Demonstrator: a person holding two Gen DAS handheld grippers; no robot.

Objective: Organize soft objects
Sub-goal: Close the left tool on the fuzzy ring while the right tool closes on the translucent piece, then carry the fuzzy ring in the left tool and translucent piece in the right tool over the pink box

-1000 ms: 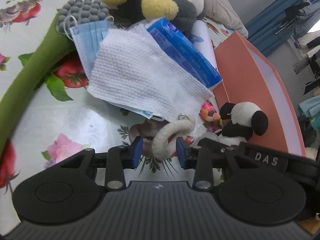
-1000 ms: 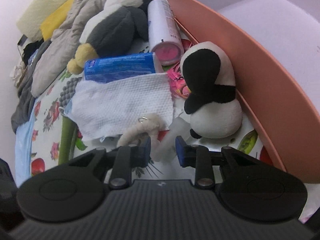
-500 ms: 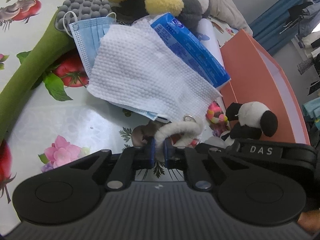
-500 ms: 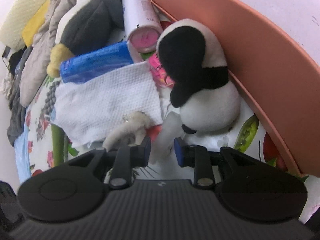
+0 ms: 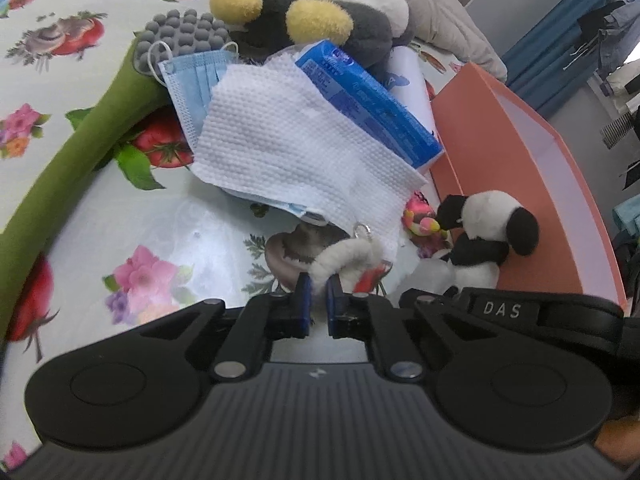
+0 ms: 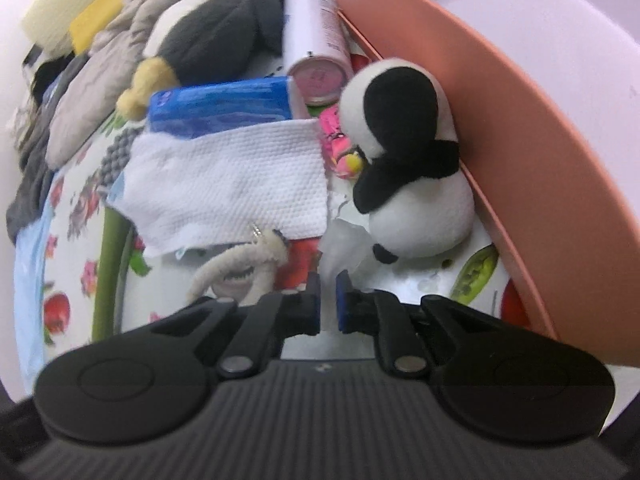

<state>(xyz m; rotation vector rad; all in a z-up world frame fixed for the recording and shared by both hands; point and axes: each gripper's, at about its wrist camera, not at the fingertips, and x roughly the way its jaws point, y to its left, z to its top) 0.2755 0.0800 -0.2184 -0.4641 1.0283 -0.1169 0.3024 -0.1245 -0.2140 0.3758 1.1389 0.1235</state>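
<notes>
Floral oilcloth (image 5: pixel 100 216) printed with tomatoes and pink blooms covers the work surface, crowded with soft clutter. My left gripper (image 5: pixel 318 286) has its pads pinched together on the fuzzy white loop (image 5: pixel 344 256), a plush ring with a small metal ring at its far end, lying just below the edge of the white textured cloth (image 5: pixel 296 148). That cloth drapes over a blue face mask (image 5: pixel 192 84) and leans against a blue tissue pack (image 5: pixel 368 100). Behind them sits a grey plush with yellow feet (image 5: pixel 304 20); a long green plush (image 5: pixel 64 160) curves along the left. My right gripper (image 6: pixel 329 292) has its jaws drawn nearly together on a wisp of thin white crumpled material (image 6: pixel 344 248); I cannot tell how firmly it is caught. Just beyond it the panda plush (image 6: pixel 408 168) leans against the outer wall of the orange box (image 6: pixel 520 152), touching it. A pink toy (image 6: pixel 338 140) is wedged between panda and cloth, and a white-and-pink canister (image 6: pixel 316 40) lies on its side behind
</notes>
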